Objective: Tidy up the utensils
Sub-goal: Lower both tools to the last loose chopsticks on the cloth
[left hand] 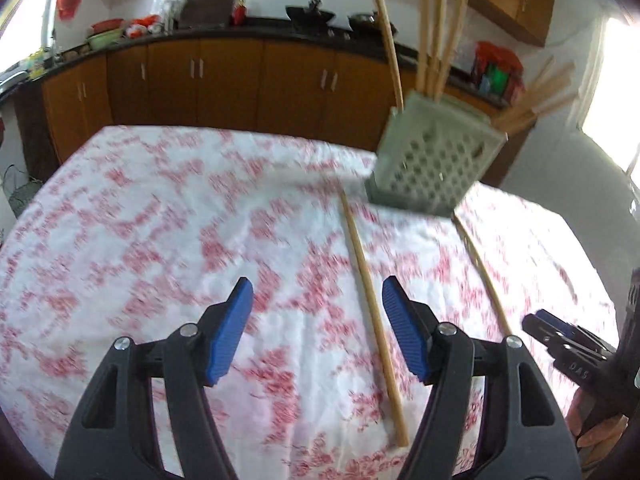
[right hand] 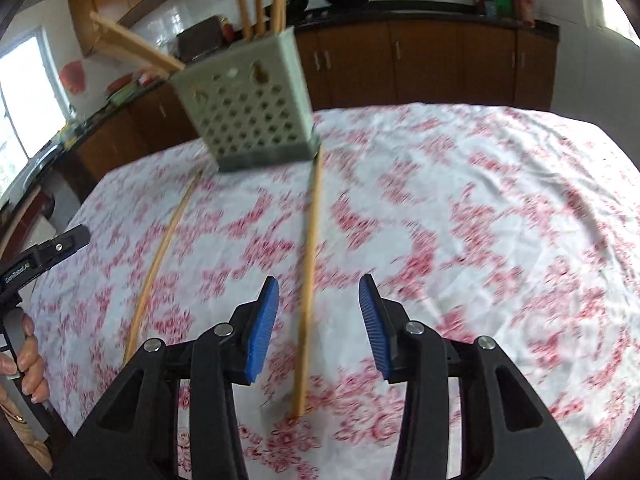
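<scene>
Both grippers' jaws parted (seemingly empty) over loose chopsticks [left hand: 374, 320].

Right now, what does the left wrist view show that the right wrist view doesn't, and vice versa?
Left wrist only: the left gripper open over one chopstick, with the right gripper edging in at the right border.

Right wrist only: the right gripper open astride the other chopstick, and fingers of the hand holding the left tool.

Both: the perforated holder with chopsticks standing in it, two loose chopsticks, and the floral tablecloth.
</scene>
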Available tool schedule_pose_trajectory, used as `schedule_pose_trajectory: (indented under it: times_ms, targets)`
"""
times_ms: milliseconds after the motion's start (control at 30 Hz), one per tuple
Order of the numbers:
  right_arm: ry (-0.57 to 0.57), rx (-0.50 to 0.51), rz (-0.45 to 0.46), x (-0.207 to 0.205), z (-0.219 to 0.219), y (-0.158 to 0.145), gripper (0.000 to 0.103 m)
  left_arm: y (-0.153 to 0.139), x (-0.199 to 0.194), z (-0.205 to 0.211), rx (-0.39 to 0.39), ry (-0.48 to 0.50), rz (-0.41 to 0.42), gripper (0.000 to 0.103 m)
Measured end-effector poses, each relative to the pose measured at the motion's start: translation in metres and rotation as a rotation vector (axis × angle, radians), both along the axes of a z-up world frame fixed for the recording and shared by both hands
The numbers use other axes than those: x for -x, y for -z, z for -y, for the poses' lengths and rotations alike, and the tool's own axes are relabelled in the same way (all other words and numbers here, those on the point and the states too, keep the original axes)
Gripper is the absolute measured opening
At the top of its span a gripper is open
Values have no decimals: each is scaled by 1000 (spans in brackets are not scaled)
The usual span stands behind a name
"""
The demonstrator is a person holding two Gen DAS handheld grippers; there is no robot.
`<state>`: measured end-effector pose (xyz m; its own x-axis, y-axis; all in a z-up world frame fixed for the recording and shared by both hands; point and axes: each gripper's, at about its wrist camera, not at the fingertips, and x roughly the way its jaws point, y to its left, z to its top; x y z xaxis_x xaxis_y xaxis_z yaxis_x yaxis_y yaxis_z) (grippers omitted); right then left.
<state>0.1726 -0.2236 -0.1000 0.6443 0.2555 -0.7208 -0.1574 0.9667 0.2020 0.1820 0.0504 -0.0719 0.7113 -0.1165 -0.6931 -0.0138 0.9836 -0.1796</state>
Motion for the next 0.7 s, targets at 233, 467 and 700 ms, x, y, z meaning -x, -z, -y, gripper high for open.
schedule_pose_trajectory:
  times_ms: [233, 467, 700]
  targets:
    - [-12, 46, -17, -2, -6, 17, 26, 13, -3, 28, -29, 60, -37, 59]
    - [42, 62, -22, -7, 5, 18, 8, 29, -9, 41, -47, 78, -87, 54]
    - [93, 55, -34, -14, 19, 19, 8, 41, -15, 51, -96, 82, -124, 43]
